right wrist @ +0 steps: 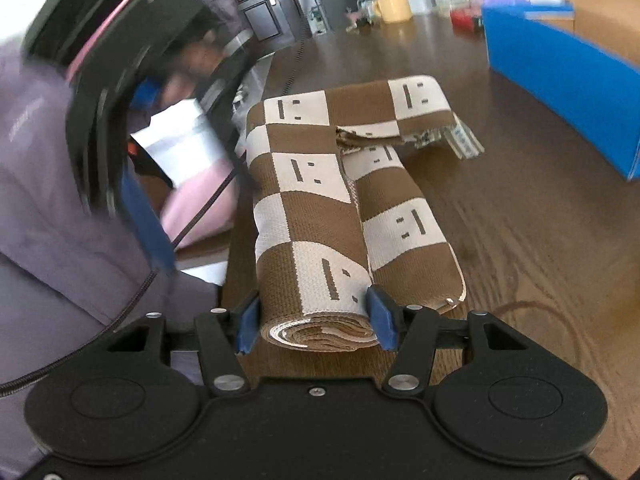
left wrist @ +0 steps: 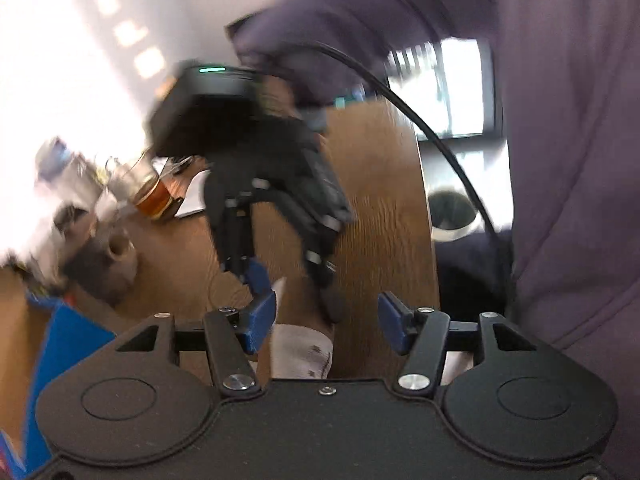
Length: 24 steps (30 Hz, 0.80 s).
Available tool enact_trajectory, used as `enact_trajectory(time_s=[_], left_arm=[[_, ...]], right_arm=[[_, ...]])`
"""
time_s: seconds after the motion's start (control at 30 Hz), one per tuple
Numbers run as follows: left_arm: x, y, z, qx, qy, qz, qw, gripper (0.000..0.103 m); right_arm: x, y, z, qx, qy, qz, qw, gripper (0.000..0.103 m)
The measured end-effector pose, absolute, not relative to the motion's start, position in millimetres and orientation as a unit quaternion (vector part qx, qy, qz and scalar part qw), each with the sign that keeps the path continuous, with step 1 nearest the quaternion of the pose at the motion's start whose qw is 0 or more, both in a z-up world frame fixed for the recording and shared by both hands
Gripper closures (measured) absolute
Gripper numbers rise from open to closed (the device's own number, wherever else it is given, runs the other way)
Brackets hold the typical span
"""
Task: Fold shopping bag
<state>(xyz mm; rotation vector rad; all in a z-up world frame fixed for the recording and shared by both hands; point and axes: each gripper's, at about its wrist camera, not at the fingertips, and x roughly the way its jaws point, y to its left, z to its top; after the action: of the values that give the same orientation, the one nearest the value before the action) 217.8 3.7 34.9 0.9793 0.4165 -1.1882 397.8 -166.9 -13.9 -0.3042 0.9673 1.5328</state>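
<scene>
Right wrist view: shopping bag (right wrist: 320,208), brown and cream checked knit, lies folded into a long thick bundle on the dark wood table (right wrist: 520,220), with a second folded flap beside it and a striped handle strap (right wrist: 464,140) sticking out at the far end. Right gripper (right wrist: 316,318) is at the near end of the bundle, its blue fingers (right wrist: 380,316) on either side of the rolled layers and touching them, clamped on the bag end. Blue box (right wrist: 560,80) sits on the table to the right, well apart from the bag; yellow mug (right wrist: 394,8) at the far edge. Left gripper (left wrist: 328,322) in the left wrist view has its fingers (left wrist: 260,320) apart, nothing gripped between them; a pale bit of cloth shows below, too blurred to tell. Person's purple sleeve (left wrist: 560,160) fills the right side. Glass of amber liquid (left wrist: 154,196) on the table at left, blurred.
</scene>
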Motion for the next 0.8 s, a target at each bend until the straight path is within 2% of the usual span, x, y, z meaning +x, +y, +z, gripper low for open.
enact_trajectory(time_s=[0.17, 0.47, 0.67, 0.8], left_arm=[[210, -5, 9, 0.531, 0.136, -0.497, 0.673, 0.047], [217, -16, -20, 0.613, 0.123, -0.44, 0.645, 0.045], [230, -20, -28, 0.626, 0.136, -0.441, 0.629, 0.042], [240, -26, -27, 0.614, 0.15, -0.452, 0.629, 0.041]], right_arm=[[420, -157, -16, -0.102, 0.467, 0.67, 0.569, 0.045], [452, -154, -42, -0.009, 0.548, 0.665, 0.508, 0.045], [446, -170, -51, 0.043, 0.545, 0.652, 0.525, 0.045], [433, -180, -50, 0.075, 0.521, 0.63, 0.571, 0.044]])
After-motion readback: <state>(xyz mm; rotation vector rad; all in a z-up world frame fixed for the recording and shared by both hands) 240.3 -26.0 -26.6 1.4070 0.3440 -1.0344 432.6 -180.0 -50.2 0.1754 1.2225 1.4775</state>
